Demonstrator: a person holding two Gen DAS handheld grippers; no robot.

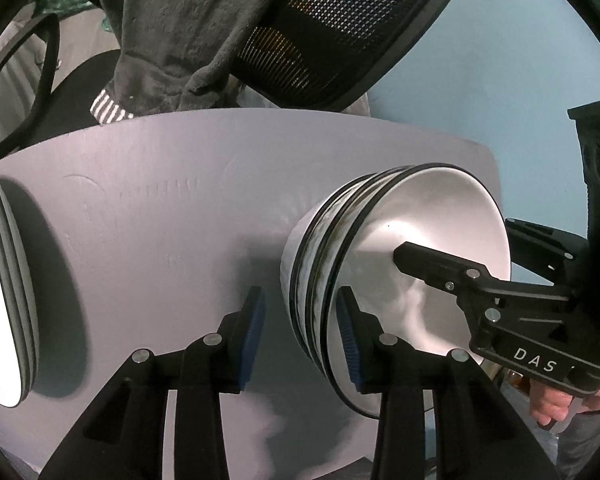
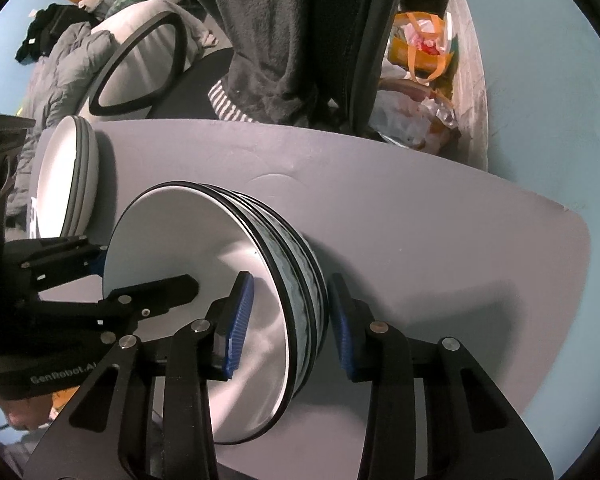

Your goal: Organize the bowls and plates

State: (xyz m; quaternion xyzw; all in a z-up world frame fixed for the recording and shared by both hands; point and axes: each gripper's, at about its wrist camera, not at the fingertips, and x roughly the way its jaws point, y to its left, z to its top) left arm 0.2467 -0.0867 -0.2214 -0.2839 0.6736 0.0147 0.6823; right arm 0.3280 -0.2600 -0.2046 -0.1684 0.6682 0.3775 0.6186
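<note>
Blue-padded fingers of the left gripper (image 1: pixel 300 336) straddle the near wall of a stack of bowls (image 1: pixel 384 280) — one pad outside, one inside, narrowly set; whether they press the wall cannot be told. Opposite, the right gripper (image 2: pixel 288 320) straddles the stack's other wall likewise, contact equally unclear. Nested white bowls with thin black rims and mottled grey-green outsides stand on a grey table (image 1: pixel 172 216); the top bowl is empty. Farther left on the table — a stack of plates (image 2: pixel 66 184), white with grey edges.
</note>
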